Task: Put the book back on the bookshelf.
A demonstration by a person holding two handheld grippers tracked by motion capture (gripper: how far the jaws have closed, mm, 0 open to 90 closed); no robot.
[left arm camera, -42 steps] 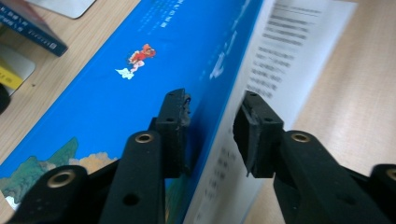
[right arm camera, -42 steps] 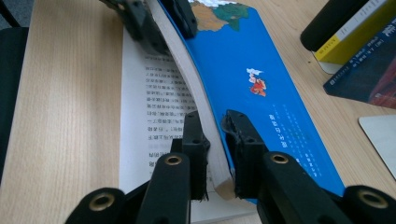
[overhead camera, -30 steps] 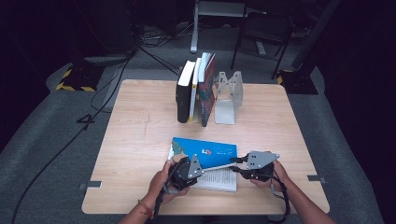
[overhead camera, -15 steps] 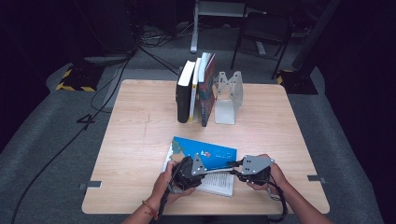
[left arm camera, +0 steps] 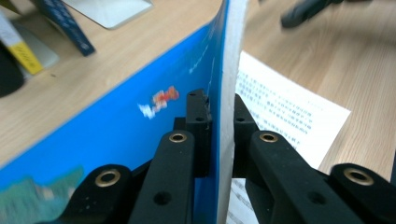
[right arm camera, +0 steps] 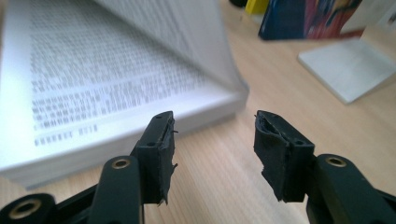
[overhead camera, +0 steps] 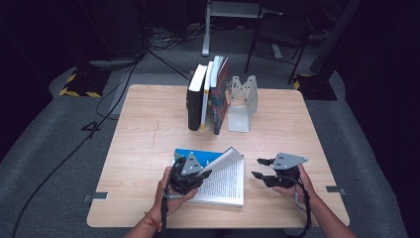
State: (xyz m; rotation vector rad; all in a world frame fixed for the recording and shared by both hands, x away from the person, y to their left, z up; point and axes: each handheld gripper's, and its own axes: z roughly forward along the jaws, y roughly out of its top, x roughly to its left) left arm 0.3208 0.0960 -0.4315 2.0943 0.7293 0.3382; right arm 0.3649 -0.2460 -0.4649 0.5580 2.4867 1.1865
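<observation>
High view: we see an open book [overhead camera: 223, 178] lying near the front edge of the counter [overhead camera: 148, 129], blue cover and a wad of pages raised up off the text block. Our left gripper [overhead camera: 190, 173] sits at the book's left side, on that lifted cover. Our right gripper [overhead camera: 265, 171] is just beside the book's right edge, apart from it, on bare wood. Farther back, approx. mid-counter, a row of upright books [overhead camera: 208, 96] leans against a pale metal bookend [overhead camera: 241, 101].

Left gripper view: our fingers [left arm camera: 198, 121] are closed on the blue cover [left arm camera: 116, 126] plus the pages behind it, one pad on the blue face, the other on the white page edge; they've just been closing, w/ the cover between them. The printed page [left arm camera: 285, 116] lies flat beyond, on the counter.

Right gripper view: our fingers [right arm camera: 159, 144] stand apart w/ nothing between them, just wood grain; they've just been opening. The book's page block lies right ahead at left, its corner near the left pad, not touching as far as we can tell. The lifted pages [right arm camera: 187, 37] arch over the text, blurred. The bookend's base shows at upper right.
</observation>
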